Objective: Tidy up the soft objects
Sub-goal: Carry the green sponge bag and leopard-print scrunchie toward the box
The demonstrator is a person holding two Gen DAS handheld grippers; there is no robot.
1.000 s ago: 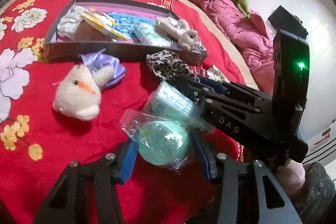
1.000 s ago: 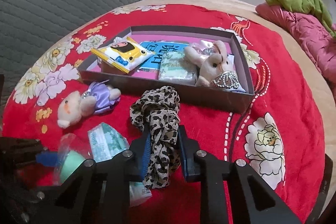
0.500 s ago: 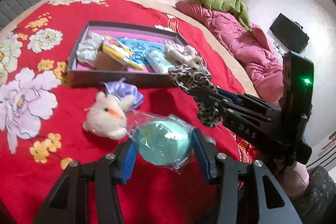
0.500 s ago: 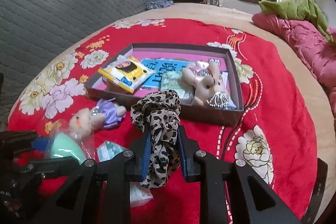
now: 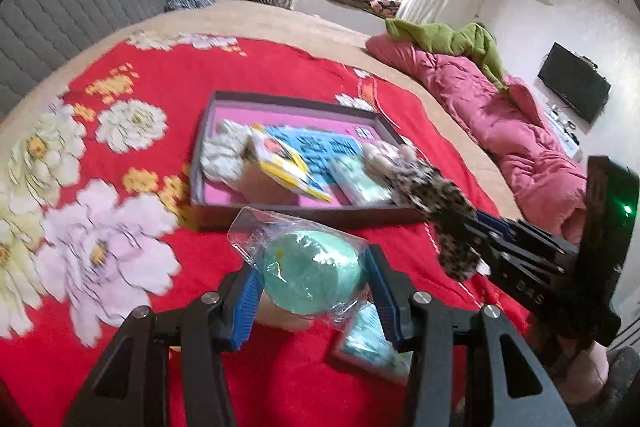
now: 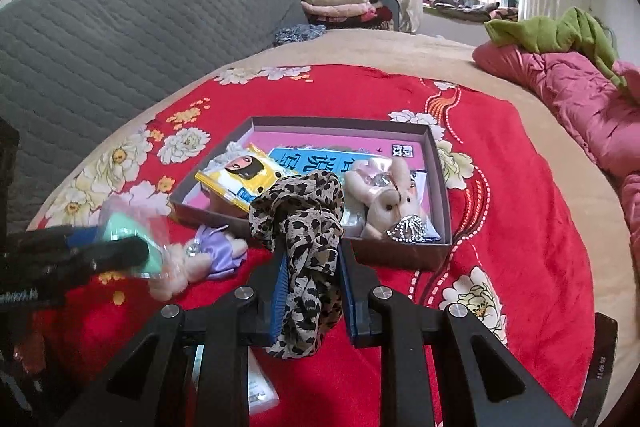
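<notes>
Left gripper (image 5: 314, 281): clamped on bagged green ball (image 5: 312, 277).
Right gripper (image 6: 310, 285): clamped on leopard scrunchie (image 6: 298, 219).
Box (image 6: 438, 163): ahead of both grippers, right one nearer.

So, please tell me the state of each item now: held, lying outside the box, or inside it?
green sponge in plastic wrap: held in left gripper.
leopard scrunchie: held in right gripper.
purple-dressed plush toy: lying on red blanket.
rabbit plush: inside box.
yellow packet: inside box.
</notes>
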